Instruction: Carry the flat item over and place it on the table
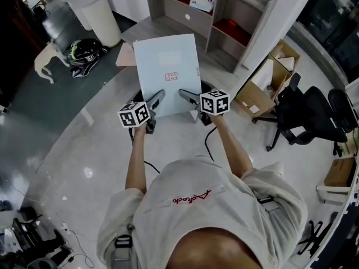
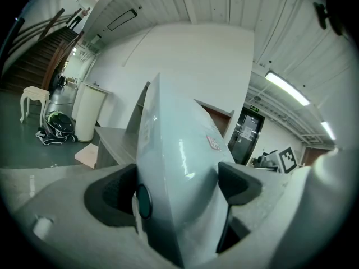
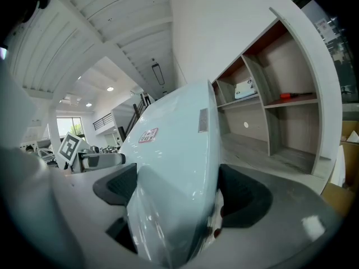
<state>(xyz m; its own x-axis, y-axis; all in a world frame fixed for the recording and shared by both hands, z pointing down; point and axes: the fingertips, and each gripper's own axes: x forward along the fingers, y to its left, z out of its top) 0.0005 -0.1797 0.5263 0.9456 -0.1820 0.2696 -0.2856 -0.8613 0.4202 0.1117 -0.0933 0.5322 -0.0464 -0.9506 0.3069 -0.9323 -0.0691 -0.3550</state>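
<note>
- Flat item (image 1: 167, 72): a pale blue, glossy sheet-like sleeve, held in the air above the floor (image 1: 84, 150), not on any worktop. It reaches forward and away from both sets of fingers. Its near edge is the gripped edge.
- Label (image 1: 171, 77): a small red-printed patch on the flat item's upper face, just ahead of the fingers and between the two grippers.
- Left gripper (image 1: 156, 98): fingers (image 2: 238, 181) clenched on the flat item's near edge toward its left corner, one pad against each face.
- Right gripper (image 1: 188, 96): fingers (image 3: 247, 198) clenched on the same near edge toward its right corner, with the sheet pinched between the pads.
- Marker cubes: left cube (image 1: 136, 114) and right cube (image 1: 215, 101), each just behind its fingers on the person's side.
- Worktop (image 1: 150, 29): a grey surface beyond the flat item's far edge, ahead of the fingers.
- Shelf unit (image 1: 224, 15): open compartments ahead and to the right of the fingers. A white box (image 1: 202, 1) sits in an upper one.
- Helmet (image 1: 85, 52): on the floor, ahead and well to the left of the left fingers, beside a white cylindrical bin (image 1: 95, 10).
- Office chair (image 1: 305, 116): black, well to the right of the right fingers, with an open cardboard box (image 1: 269, 83) nearer.
</note>
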